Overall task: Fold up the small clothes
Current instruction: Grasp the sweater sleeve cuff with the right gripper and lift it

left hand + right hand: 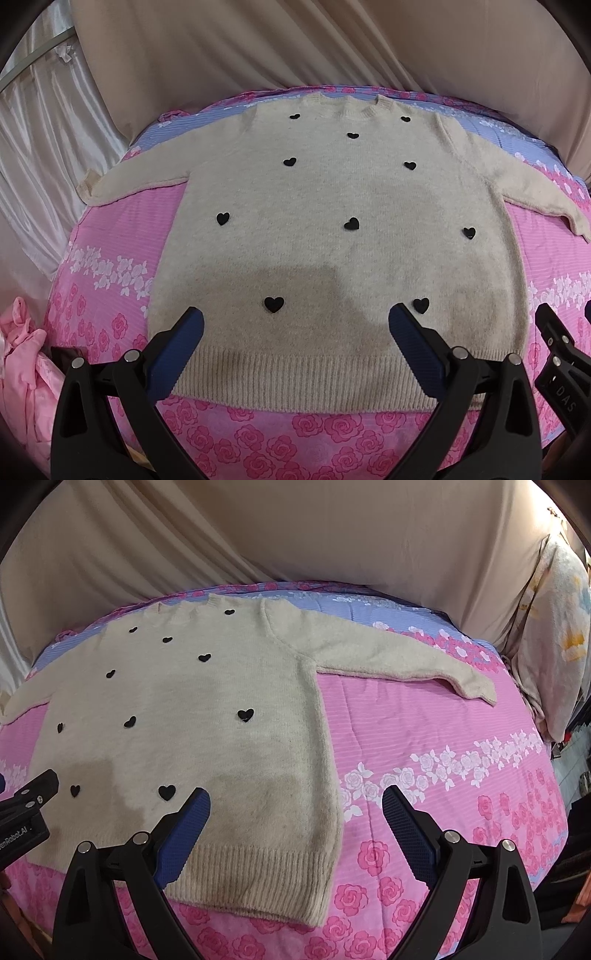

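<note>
A cream knitted sweater [332, 192] with several black hearts lies flat and face up on the pink floral bedspread [103, 258], both sleeves spread out to the sides. My left gripper [295, 317] hovers open above the ribbed hem, with nothing between its blue pads. In the right wrist view the same sweater [207, 709] fills the left half, its right sleeve [399, 657] stretched toward the right. My right gripper [295, 797] is open above the sweater's lower right corner and side edge. Each gripper shows at the edge of the other's view.
Beige draped cloth [258, 44] hangs behind the bed. A heap of pink garments [22, 354] lies at the left edge. A pale patterned pillow [554, 627] leans at the far right. Bare bedspread [443, 738] stretches to the right of the sweater.
</note>
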Motion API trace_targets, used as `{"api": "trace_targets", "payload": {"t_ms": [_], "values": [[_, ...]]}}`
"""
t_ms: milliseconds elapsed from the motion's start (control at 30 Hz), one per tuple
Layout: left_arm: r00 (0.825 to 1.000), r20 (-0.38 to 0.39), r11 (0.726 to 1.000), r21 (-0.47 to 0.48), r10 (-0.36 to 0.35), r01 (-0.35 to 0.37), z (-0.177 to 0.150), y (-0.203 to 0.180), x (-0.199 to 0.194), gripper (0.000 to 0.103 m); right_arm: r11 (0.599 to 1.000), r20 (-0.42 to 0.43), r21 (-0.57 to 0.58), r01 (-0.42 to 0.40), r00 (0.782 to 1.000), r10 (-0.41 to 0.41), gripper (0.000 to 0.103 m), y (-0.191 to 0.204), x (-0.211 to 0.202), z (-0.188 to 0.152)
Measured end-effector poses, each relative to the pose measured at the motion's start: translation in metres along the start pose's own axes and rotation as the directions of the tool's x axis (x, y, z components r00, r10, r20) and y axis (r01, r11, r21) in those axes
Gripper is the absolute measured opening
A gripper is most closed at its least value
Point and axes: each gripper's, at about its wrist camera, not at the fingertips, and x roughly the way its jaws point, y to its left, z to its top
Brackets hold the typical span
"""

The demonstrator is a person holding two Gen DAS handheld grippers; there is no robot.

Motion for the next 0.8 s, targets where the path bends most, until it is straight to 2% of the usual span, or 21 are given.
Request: {"api": "trace_targets", "payload": {"t_ms": [100, 200, 400, 533, 633, 733, 800], "values": [[0.999, -0.025, 1.000, -0.007, -0.026, 0.026, 0.005, -0.002, 0.004, 0.098, 0.999, -0.009, 0.038, 0.002, 1.000, -0.002, 0.092, -0.020, 0.015, 0.008], [0.999, -0.039, 1.000, -0.014, -0.022, 0.021, 0.009, -0.005, 0.008, 0.098, 0.989, -0.031, 0.144, 0.033, 0.999, -0.029, 0.092, -0.064, 0.037, 0.019], [0.999, -0.045, 0.999, -0.018, 0.026, -0.027, 0.023, -0.010, 0.014, 0.098, 0.904, -0.108, 0.387, 0.182, 0.982, -0.151, 0.092, -0.210, 0.100, 0.046], [0.996, -0.057, 0.998, -0.007, 0.065, -0.066, 0.034, -0.014, 0.020, 0.098, 0.870, -0.157, 0.406, 0.280, 0.959, -0.235, 0.092, -0.286, 0.139, 0.073], [0.993, -0.071, 0.995, -0.002, 0.095, -0.095, 0.042, -0.018, 0.027, 0.098, 0.848, -0.157, 0.469, 0.248, 0.968, -0.196, 0.091, -0.332, 0.165, 0.091], [0.989, -0.092, 0.994, 0.002, 0.113, -0.113, 0.048, -0.021, 0.036, 0.098, 0.812, -0.160, 0.559, 0.169, 0.983, -0.095, 0.090, -0.366, 0.197, 0.105], [0.988, -0.105, 0.993, -0.001, 0.117, -0.118, 0.051, -0.022, 0.042, 0.098, 0.778, -0.171, 0.613, 0.136, 0.985, -0.038, 0.081, -0.376, 0.214, 0.110]]}}
